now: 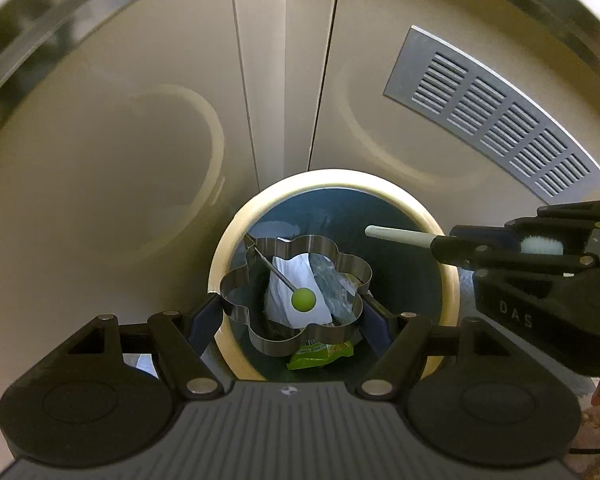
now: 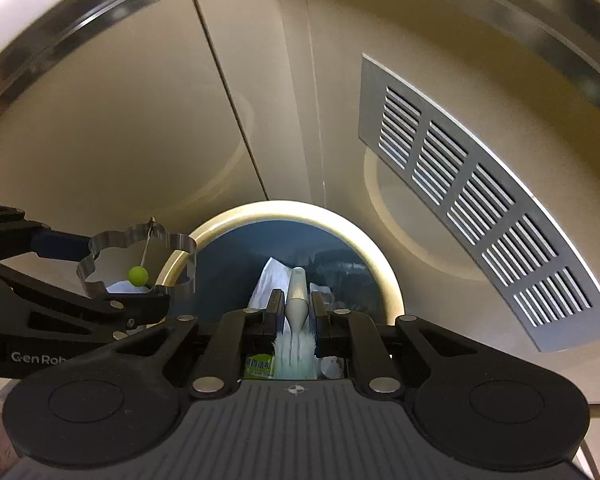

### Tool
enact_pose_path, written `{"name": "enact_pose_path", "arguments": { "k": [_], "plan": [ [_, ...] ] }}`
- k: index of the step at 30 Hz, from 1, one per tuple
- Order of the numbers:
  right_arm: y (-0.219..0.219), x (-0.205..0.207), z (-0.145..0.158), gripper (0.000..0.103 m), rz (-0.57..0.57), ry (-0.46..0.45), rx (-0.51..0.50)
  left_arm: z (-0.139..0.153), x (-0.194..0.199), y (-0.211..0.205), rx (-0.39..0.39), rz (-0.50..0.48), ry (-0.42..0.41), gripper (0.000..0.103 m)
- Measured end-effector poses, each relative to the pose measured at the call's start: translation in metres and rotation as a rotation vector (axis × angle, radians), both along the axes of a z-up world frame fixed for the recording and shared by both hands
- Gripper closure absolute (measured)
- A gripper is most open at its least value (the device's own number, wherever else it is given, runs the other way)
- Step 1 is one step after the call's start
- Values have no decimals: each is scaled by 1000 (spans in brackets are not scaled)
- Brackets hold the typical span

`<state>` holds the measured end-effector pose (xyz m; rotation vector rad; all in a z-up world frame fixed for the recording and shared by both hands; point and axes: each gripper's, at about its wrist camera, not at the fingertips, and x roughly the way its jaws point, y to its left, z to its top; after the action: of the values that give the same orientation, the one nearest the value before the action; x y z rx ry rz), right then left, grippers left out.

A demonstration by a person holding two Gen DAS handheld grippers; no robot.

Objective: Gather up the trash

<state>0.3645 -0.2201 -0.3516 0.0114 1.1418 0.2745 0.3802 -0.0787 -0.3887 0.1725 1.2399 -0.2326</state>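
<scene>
The left wrist view looks straight down through a flower-shaped metal mould [image 1: 296, 292] into the round bin [image 1: 448, 280], where white paper [image 1: 288, 280] and a green wrapper [image 1: 320, 354] lie on the dark liner. The right wrist view shows the same mould [image 2: 136, 260] from the side, hanging over the bin's [image 2: 384, 280] left rim, and a grey vent grille [image 2: 480, 208] on the cream cabinet behind.

Most of the bin's bottom is hidden by the tools. The brush's bristles [image 2: 296, 354] are blurred against the trash beneath them, so what lies there is hard to make out.

The left gripper [image 1: 292, 308] stands spread wide, its pads pressing the mould's outer walls; a thin wire with a green ball [image 1: 302, 299] crosses the mould's opening. The right gripper [image 2: 296, 308] is pressed nearly together, pinching a cream-handled brush [image 2: 298, 296] by its neck above the bin, handle pointing forward.
</scene>
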Motion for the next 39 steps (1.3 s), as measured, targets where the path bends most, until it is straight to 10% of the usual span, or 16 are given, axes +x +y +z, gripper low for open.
{"name": "enact_pose_path", "arguments": {
  "k": [15,18,22,39],
  "plan": [
    [5,18,-32,89,-6,83,-12,-39,23,-14,71,-25,85,23],
    [2,21,-36,88,-24,100,5,-43,26,-14,85,-26,101,0],
    [-5,22,-35,45,-64,94,34,-37,20,-16,114,-42,93,0],
    [-12,-32,30,22,-51,-46,41,21,-38,-8,122,-79,-70,0]
  ]
}}
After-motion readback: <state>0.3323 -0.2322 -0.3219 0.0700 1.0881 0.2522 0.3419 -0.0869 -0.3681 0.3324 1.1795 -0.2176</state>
